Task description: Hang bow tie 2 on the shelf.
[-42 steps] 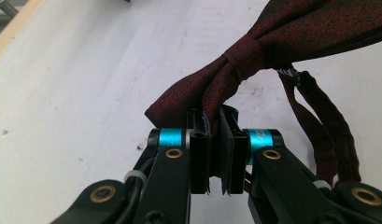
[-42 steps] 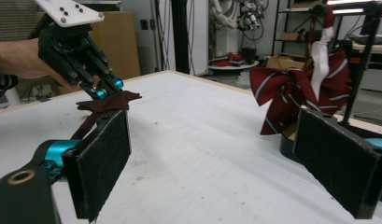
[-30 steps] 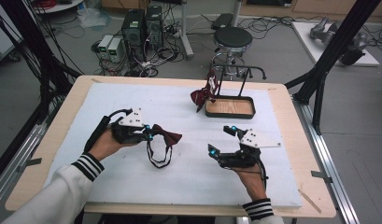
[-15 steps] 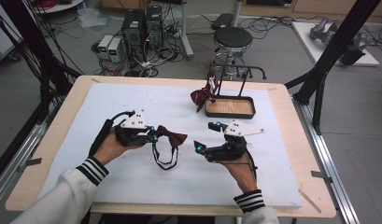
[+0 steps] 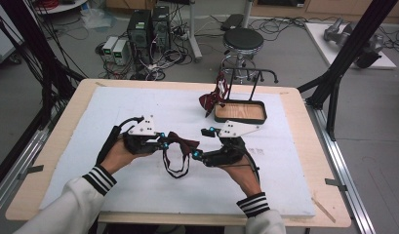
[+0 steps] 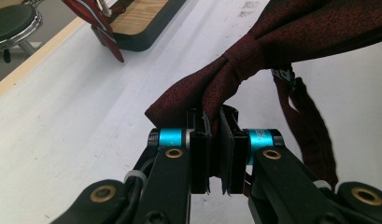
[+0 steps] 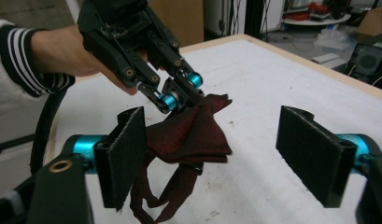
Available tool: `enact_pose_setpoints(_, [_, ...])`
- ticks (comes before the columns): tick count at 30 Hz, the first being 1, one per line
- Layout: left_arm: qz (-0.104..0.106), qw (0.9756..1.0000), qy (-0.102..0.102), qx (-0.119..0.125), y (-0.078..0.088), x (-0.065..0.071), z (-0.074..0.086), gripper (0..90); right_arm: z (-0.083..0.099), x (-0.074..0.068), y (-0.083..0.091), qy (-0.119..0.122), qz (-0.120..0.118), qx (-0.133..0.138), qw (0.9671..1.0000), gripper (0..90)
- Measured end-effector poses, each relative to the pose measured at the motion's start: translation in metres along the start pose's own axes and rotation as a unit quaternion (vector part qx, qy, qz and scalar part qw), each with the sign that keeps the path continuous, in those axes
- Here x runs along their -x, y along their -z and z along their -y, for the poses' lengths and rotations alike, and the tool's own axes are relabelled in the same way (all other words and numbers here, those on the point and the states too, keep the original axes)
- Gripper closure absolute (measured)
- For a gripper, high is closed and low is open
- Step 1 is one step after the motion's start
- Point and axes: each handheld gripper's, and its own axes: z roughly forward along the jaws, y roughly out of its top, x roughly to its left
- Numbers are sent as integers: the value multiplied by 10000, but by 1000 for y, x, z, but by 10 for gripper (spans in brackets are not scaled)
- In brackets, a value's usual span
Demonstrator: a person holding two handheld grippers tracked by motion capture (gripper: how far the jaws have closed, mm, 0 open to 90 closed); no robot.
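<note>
A dark red bow tie (image 5: 183, 142) with a black neck strap (image 5: 177, 168) hangs just above the white mat. My left gripper (image 5: 162, 142) is shut on one wing of it; in the left gripper view the pads (image 6: 200, 144) pinch the bow tie (image 6: 254, 56) fabric. My right gripper (image 5: 202, 142) comes in from the right with its jaws on either side of the other wing. Its jaws have just been closing, and the bow tie (image 7: 193, 135) lies between the wide-apart pads (image 7: 125, 154), which do not press on it. The left gripper (image 7: 181, 95) shows beyond.
A black wire stand with a wooden tray base (image 5: 240, 111) sits at the back right of the mat (image 5: 89, 112), with a second dark red tie (image 5: 211, 97) hanging from it. A stool (image 5: 243, 41) and computers (image 5: 147, 27) stand on the floor past the table.
My right gripper has moved left and a little up from the front right of the mat to the bow tie. The left gripper kept its grip and place.
</note>
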Motion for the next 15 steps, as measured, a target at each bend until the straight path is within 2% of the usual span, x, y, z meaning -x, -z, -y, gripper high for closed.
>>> enact_pose_setpoints(5, [-96, 10000, 6, -10, 1, -1, 1, 836, -2, -1, -7, -35, -88, -160, 9998, 283])
enact_pose_setpoints(10, [-156, 9998, -38, -69, 1, -1, 0, 836, -3, -1, -8, -96, -167, -126, 9997, 268])
enact_pose_setpoints(15, [-171, 9998, -51, -59, 0, 0, -2, 837, -4, -3, -11, -41, -209, -181, 9996, 261])
